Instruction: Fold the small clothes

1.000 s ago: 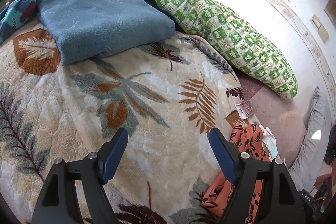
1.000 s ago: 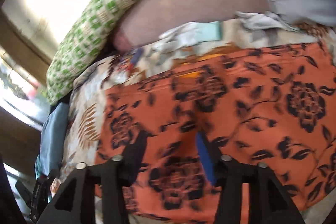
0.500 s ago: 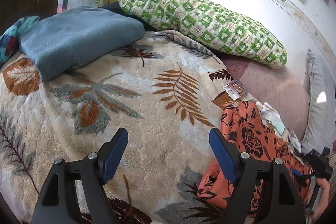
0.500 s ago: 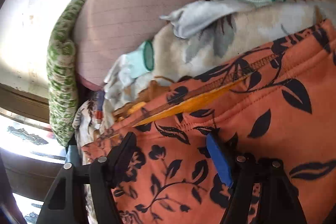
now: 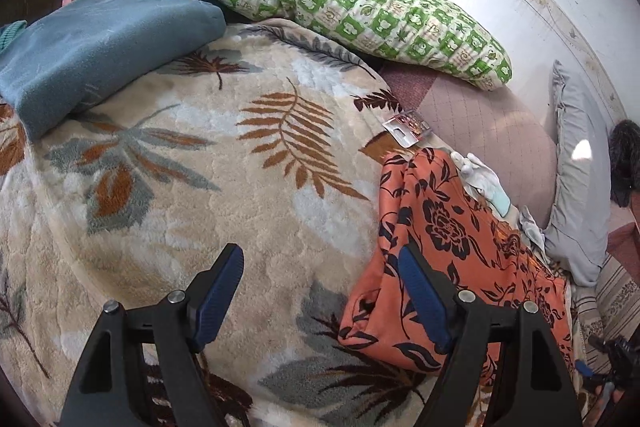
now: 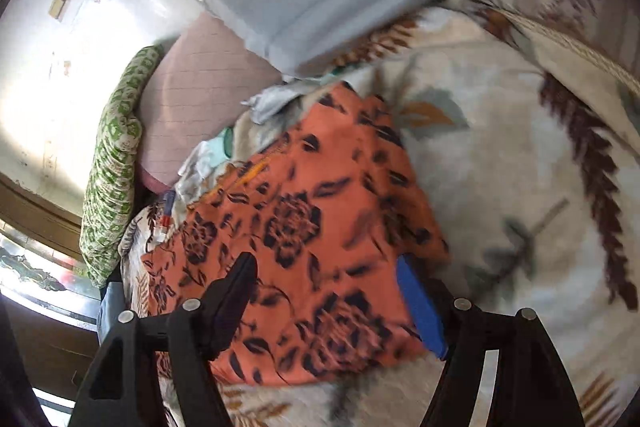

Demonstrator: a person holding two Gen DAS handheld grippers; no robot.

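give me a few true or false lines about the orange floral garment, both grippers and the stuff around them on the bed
1. The orange floral garment lies on a leaf-patterned blanket. True.
2. The left gripper is clamped on the garment. False: its jaws stand wide open, over the blanket at the garment's edge.
3. A green checked pillow lies against the wall. True.
4. The right gripper is shut. False: it is open, with the garment showing between its fingers.
5. The folded blue blanket lies on top of the orange garment. False: it sits well apart, at the far left of the bed.
6. A white glove lies just beyond the garment. True.
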